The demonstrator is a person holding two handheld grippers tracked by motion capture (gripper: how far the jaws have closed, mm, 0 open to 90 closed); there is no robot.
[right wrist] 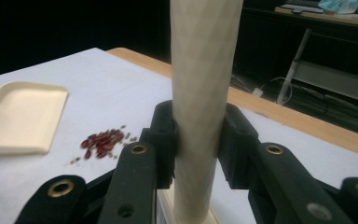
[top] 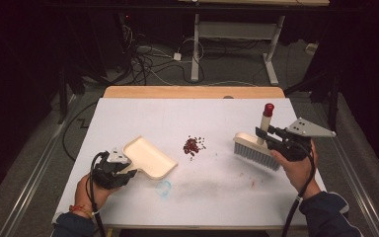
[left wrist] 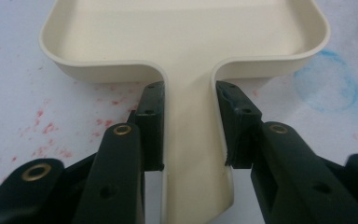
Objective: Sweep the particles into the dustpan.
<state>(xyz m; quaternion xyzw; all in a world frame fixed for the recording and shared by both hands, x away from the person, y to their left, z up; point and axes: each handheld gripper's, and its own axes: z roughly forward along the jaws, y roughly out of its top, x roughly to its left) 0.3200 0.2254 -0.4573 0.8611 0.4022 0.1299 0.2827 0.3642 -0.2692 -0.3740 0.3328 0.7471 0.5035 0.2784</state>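
Gripping one cream dustpan (top: 148,157) at lower left, the left gripper (top: 112,170) pinches its handle; the right gripper (top: 271,136) clamps one brush (top: 257,148) beside one bean pile (top: 193,144).

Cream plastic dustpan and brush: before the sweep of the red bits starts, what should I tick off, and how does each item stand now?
1. Left claw shut on the handle of the cream plastic dustpan: ok.
2. Right claw shut on the pale round handle of the cream brush with grey bristles: ok.
3. Pile of small dark red bits lies between dustpan and brush on the white table cover: ok.
4. Dustpan tray holds nothing yet: ok.
5. Dustpan's open edge flat on the cover: cannot tell.
6. Bristles touching the cover: cannot tell.
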